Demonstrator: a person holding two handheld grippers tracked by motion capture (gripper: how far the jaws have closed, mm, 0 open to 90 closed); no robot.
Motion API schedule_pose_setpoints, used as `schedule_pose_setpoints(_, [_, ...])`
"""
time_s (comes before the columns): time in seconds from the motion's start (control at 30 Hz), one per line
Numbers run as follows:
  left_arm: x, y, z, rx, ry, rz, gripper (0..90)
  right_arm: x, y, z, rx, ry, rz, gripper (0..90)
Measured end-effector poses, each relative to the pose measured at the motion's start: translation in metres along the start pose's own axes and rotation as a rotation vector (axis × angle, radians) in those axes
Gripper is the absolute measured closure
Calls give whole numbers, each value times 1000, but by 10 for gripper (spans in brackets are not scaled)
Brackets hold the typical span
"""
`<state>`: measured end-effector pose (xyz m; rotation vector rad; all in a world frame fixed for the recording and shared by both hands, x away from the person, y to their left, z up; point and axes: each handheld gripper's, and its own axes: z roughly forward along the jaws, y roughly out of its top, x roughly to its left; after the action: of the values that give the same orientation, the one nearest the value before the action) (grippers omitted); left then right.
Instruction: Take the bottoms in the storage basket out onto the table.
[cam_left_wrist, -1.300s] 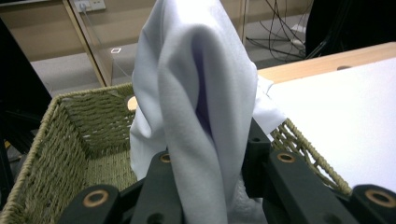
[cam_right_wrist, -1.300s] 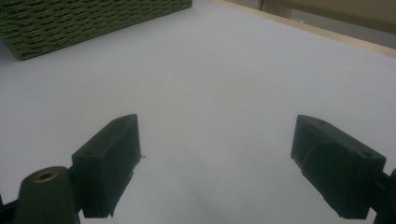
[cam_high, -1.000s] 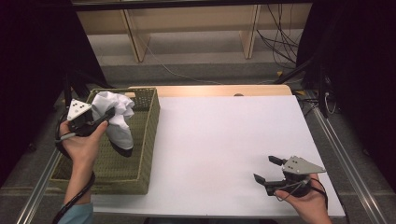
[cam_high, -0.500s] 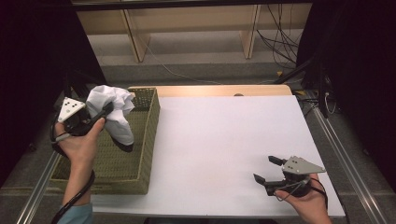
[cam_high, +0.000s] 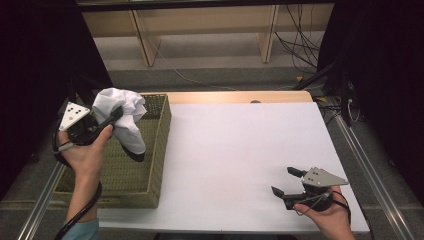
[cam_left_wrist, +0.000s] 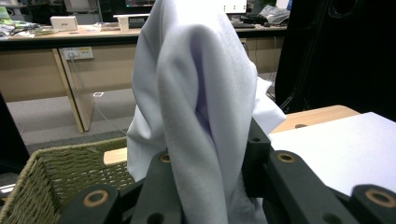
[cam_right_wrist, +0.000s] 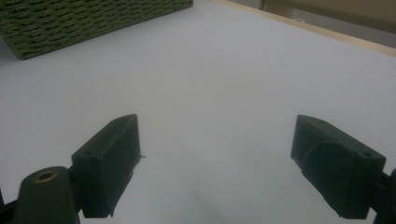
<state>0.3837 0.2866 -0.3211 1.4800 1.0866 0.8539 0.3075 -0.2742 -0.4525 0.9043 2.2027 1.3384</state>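
Since a second ago, the left tongs (cam_high: 111, 120) have lifted the white cloth (cam_high: 122, 115) higher and a little toward the far left corner of the woven basket (cam_high: 155, 150); the right tongs (cam_high: 287, 181) have not moved.

At the left of the high view, the left tongs are clamped tight on the cloth. The cloth bunches above the grip and its loose end hangs down over the inside of the basket, clear of the basket's floor. From the left gripper view, the cloth (cam_left_wrist: 201, 107) rises in thick folds straight up between the two black jaws, which press on it from both sides, with the basket rim (cam_left_wrist: 51, 163) below and to the left. The left hand (cam_high: 87, 150) comes up from the bottom edge, forearm over the basket's near side, wrist raised and the tongs pointing right and slightly away.

Near the front right corner of the white surface (cam_high: 240, 150), the right hand (cam_high: 325, 215) rests low, its tongs aimed left toward the basket. Their jaws stand wide apart with nothing between them, well apart from the cloth.
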Motion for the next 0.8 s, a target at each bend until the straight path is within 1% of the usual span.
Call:
schedule_pose_setpoints(0.53, [-6, 9, -7, -30, -9, 11, 748, 0, 0, 0, 1, 1, 0, 168])
schedule_pose_setpoints(0.8, [-8, 11, -8, -39, -17, 5, 748, 0, 0, 0, 2, 1, -2, 168])
